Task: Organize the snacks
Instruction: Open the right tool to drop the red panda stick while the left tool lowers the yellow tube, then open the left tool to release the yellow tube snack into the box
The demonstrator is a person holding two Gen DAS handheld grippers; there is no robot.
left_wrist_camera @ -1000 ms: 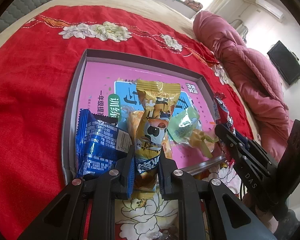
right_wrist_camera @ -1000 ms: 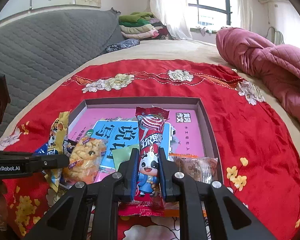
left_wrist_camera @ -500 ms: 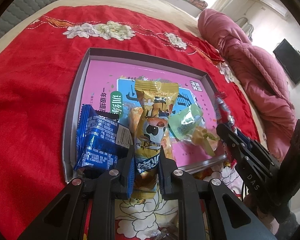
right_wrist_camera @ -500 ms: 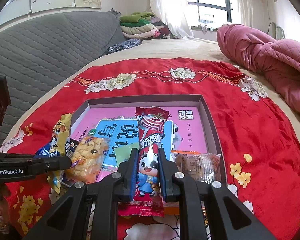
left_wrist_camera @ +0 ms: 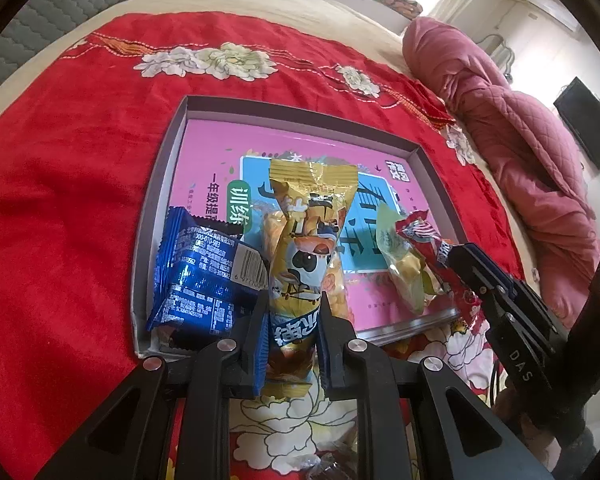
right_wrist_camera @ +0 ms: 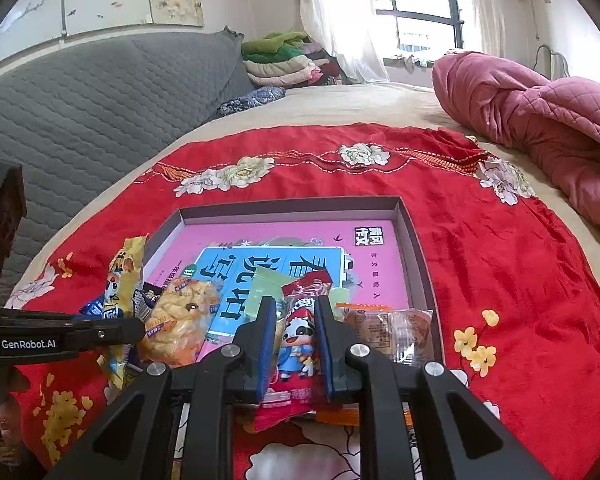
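Over the near edge of the gray tray point(left_wrist_camera: 156, 216) on the red blanket point(left_wrist_camera: 60, 184), left hand-held gripper point(left_wrist_camera: 292, 320) pinches a yellow snack pack point(left_wrist_camera: 308, 240); right hand-held gripper point(right_wrist_camera: 296, 316) clamps a red snack pack point(right_wrist_camera: 300, 320). Blue pack point(left_wrist_camera: 200, 280) lies in the tray's near-left corner.

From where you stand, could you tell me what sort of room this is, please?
Most likely a bedroom at home. The snacks tray sits on a red floral cloth spread over a bed, with a padded grey headboard behind, a rolled pink quilt alongside and folded bedding by the window.
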